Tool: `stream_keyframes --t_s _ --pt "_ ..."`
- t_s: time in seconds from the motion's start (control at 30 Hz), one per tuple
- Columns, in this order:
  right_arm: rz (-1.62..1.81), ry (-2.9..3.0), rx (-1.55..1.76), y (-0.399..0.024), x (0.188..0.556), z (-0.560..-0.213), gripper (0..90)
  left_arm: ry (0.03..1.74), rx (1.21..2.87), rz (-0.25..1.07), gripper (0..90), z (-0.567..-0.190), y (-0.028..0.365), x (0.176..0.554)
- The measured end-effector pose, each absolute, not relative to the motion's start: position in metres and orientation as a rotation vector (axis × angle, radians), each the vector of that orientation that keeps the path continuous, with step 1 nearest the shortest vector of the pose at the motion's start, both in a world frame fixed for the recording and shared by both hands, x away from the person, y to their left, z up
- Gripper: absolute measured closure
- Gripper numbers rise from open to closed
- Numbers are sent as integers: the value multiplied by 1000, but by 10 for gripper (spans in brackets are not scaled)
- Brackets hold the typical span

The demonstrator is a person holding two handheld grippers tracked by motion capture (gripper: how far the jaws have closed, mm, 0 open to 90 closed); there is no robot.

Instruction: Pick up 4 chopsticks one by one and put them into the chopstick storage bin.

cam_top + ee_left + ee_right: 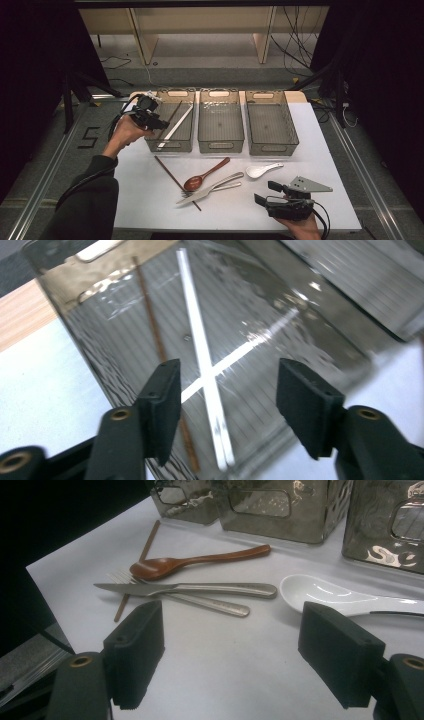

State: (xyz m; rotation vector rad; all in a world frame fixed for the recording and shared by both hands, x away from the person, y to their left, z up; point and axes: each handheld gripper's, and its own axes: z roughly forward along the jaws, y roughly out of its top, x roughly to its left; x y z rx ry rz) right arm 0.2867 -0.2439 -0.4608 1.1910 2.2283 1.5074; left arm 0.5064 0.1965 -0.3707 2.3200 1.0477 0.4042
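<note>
My left gripper (159,122) (227,395) hangs open over the left edge of the left clear bin (186,142) (85,325). Inside that bin lie a white chopstick (176,126) (202,355) and a brown chopstick (172,114) (159,347). Near the table's front right, my right gripper (264,192) (230,650) stands open with nothing between its jaws. Ahead of it lie a white spoon (262,170) (330,595), a knife (210,189) (200,587), a fork (222,187) (210,604), a wooden spoon (205,175) (200,561) and another brown chopstick (172,177) (142,555).
Two more clear bins, middle (220,142) and right (295,135), stand in a row at the back of the white table (150,200). A wooden shelf frame (145,45) and cables (295,45) lie on the floor beyond.
</note>
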Motion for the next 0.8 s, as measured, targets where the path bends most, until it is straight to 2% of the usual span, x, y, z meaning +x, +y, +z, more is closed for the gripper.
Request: stream_keyframes --t_s 0.27,0.53,0.8 --pt "1504 2229 1193 -244 287 -461 271 811 2474 354 292 -364 188 466" --pt "1505 2229 1188 -243 287 -461 271 592 2607 291 246 -378 179 439" --pt "1504 2230 1187 -243 287 -461 271 486 2687 223 233 -405 172 430"
